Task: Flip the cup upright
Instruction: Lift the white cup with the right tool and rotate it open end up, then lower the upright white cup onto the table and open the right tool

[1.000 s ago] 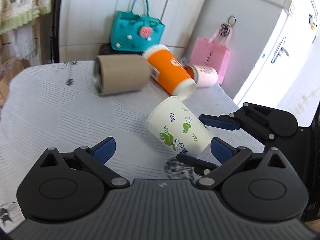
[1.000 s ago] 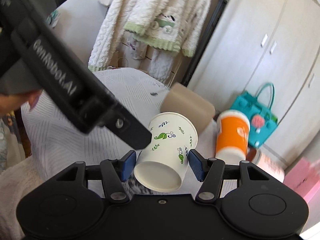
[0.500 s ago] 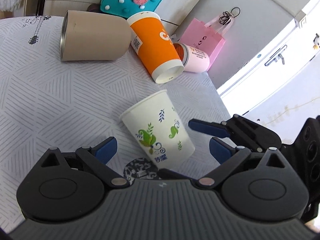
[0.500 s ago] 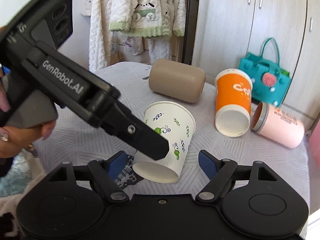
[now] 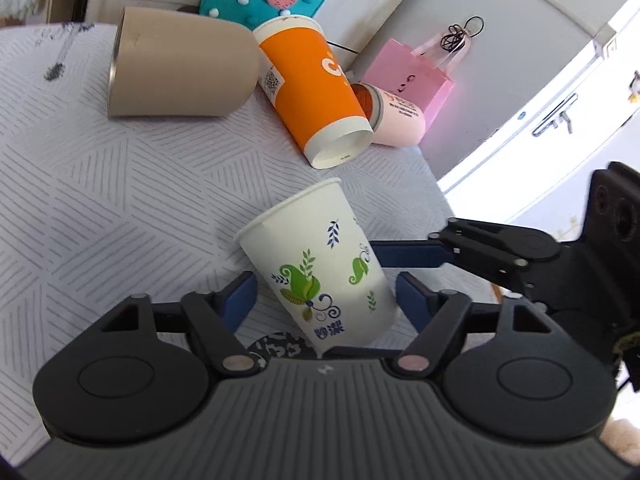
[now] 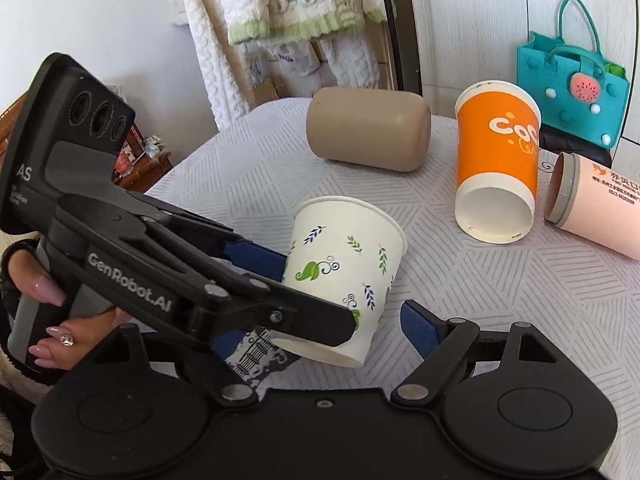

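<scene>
The left hand-held gripper (image 5: 324, 294) pinches the tilted leaf-print paper cup (image 5: 320, 264) while the right hand-held gripper (image 6: 324, 332) stands spread, so squeezing could crush its thin wall or let it slip.

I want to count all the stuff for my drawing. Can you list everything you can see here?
White leaf-print cup: one, white with green and blue leaves, tilted at the near edge of the table, between the grippers.
Orange cup: one, orange and white, lying on its side further back.
Tan cup: one, tan, lying on its side at the back.
Pink cup: one, pink with a grey rim, lying on its side at the right.
Table: one, white cloth with grey stripes.
Teal bag: one, behind the table.
Pink bag: one, behind the table.
Fluffy garment: one, white and green, hanging behind.
Left gripper: black with blue pads, around the leaf-print cup.
Right gripper: black with blue pads, open.
</scene>
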Demonstrator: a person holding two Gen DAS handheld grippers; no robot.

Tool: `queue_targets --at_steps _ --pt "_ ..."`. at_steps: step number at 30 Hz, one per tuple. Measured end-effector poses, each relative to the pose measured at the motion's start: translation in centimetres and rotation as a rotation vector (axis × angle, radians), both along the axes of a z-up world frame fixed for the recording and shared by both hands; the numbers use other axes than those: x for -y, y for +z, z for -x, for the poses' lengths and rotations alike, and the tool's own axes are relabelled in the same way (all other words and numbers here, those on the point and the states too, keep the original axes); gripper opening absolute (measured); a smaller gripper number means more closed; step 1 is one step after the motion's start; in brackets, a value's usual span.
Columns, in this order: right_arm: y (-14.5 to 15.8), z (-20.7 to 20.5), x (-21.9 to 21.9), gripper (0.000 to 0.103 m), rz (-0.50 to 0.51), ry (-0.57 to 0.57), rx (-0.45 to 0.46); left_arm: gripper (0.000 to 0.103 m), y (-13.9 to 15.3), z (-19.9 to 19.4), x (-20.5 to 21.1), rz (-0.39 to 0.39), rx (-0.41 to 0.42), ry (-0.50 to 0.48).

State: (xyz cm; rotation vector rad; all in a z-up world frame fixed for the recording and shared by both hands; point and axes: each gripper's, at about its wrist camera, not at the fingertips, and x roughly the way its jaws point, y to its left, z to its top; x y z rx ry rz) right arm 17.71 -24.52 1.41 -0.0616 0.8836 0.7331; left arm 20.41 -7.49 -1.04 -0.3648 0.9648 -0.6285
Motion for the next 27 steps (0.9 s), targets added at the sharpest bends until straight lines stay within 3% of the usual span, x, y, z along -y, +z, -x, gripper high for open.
queue_targets --at_steps 7,18,24,27 --pt "-0.6 -1.5 -0.1 0.087 -0.010 0.001 -0.062 0.064 0.3 -0.2 -0.5 0.008 0.035 -0.016" --pt "-0.6 -2.3 1.6 0.089 -0.151 0.024 -0.116 0.063 0.7 -1.4 -1.2 0.076 0.016 -0.061" --pt "-0.1 -2.1 2.3 0.089 -0.219 0.048 -0.108 0.063 1.4 -1.0 -1.8 0.094 0.068 -0.092" --pt "-0.2 -2.0 2.5 0.093 -0.241 0.080 -0.114 0.063 1.1 -1.2 -2.1 0.105 0.031 -0.101"
